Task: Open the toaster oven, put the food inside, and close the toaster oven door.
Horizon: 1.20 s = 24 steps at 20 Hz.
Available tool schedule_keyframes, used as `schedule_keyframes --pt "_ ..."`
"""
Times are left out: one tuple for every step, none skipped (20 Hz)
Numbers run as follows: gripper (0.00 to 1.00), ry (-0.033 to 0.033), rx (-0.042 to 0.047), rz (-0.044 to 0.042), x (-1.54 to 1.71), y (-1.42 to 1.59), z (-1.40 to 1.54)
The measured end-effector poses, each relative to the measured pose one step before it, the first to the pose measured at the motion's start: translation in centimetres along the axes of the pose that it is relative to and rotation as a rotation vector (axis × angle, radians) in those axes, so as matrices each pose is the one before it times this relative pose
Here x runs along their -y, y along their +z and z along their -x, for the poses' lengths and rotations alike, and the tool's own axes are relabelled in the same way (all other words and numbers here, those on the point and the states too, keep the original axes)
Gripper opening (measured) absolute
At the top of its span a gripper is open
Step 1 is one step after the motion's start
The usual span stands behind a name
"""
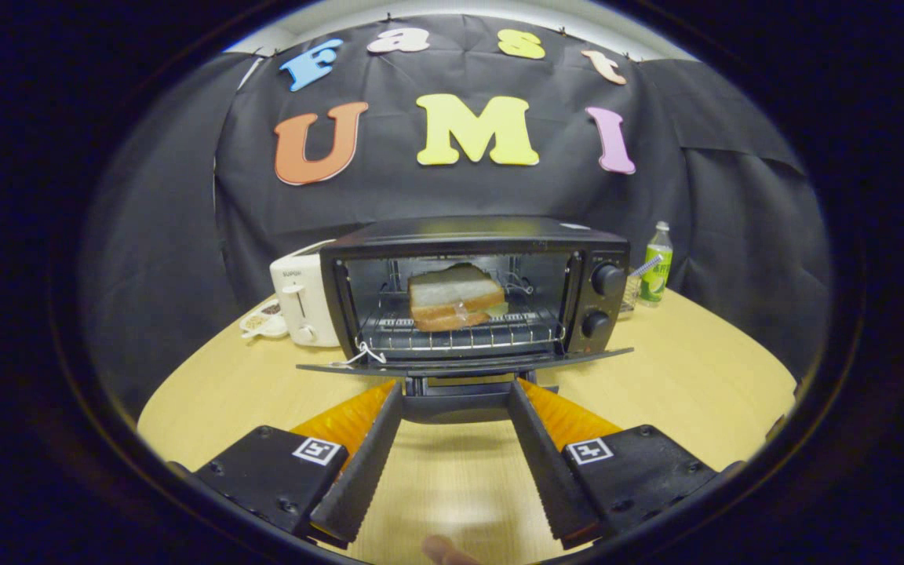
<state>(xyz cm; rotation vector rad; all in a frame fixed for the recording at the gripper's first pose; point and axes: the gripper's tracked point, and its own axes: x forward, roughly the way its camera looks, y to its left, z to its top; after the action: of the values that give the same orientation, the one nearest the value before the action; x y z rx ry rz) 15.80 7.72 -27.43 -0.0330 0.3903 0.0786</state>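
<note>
A black toaster oven (475, 290) stands on the wooden table (679, 377) with its door (464, 362) folded down flat toward me. A sandwich of white bread (456, 297) lies on the wire rack inside. My gripper (456, 386) is open, its fingertips just under the front edge of the lowered door, one on either side of the door's handle (456, 406). Nothing is held between the fingers.
A white pop-up toaster (304, 298) stands left of the oven, with a small white dish (264, 322) beside it. A green bottle (656, 263) stands to the oven's right. Two knobs (605, 298) sit on the oven's right panel. A fingertip (444, 552) shows below the gripper.
</note>
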Motion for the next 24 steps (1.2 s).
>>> schedule_keyframes --pt "0.9 0.00491 0.03088 0.01088 -0.042 0.747 -0.184" --pt "0.9 0.00463 0.02058 0.01033 -0.05 0.312 -0.233" --pt "0.9 0.00007 0.00474 0.00318 0.015 0.135 -0.153" --pt "0.9 -0.00185 0.0034 -0.00075 0.069 -0.111 0.203" --pt "0.9 -0.00114 0.00915 0.00084 0.037 0.204 -0.129" --pt "0.9 0.00244 0.01441 -0.00015 -0.008 0.337 -0.008" --pt "0.9 0.00499 0.01157 -0.00096 -0.058 0.385 -0.246" --pt "0.9 0.00362 0.01205 0.00229 -0.049 0.203 -0.284" --pt "0.9 0.00137 0.00731 0.00386 -0.005 0.164 -0.144" --pt "0.9 -0.00191 0.01038 -0.00585 0.083 0.148 -0.028" --pt "0.9 -0.00209 0.01363 -0.00624 -0.066 0.338 -0.164" --pt "0.9 0.00155 0.01906 0.00199 -0.039 0.552 -0.307" --pt "0.9 0.00731 0.01607 0.00714 -0.011 0.491 -0.526" --pt "0.9 0.0083 0.01232 -0.00205 -0.027 0.39 -0.477" --pt "0.9 0.01055 0.01526 -0.01023 0.01 0.429 -0.377" --pt "0.9 0.01254 0.00378 -0.03406 -0.084 0.203 -0.18" --pt "0.9 0.02178 0.00179 -0.0463 -0.37 0.143 -0.004" --pt "0.9 0.0202 0.00706 -0.02829 -0.405 0.271 0.303" --pt "0.9 -0.00152 0.01 -0.00047 0.282 0.385 0.119" --pt "0.9 -0.02222 -0.00232 0.0175 0.949 0.057 0.185" --pt "0.89 -0.01943 -0.00757 0.01532 0.658 0.083 0.315" --pt "0.9 -0.00071 -0.00587 0.00244 0.063 0.117 0.46" --pt "0.9 0.00749 -0.0056 -0.00443 -0.092 0.152 0.429" --pt "0.9 0.00327 -0.00914 0.00107 0.067 0.096 0.534"
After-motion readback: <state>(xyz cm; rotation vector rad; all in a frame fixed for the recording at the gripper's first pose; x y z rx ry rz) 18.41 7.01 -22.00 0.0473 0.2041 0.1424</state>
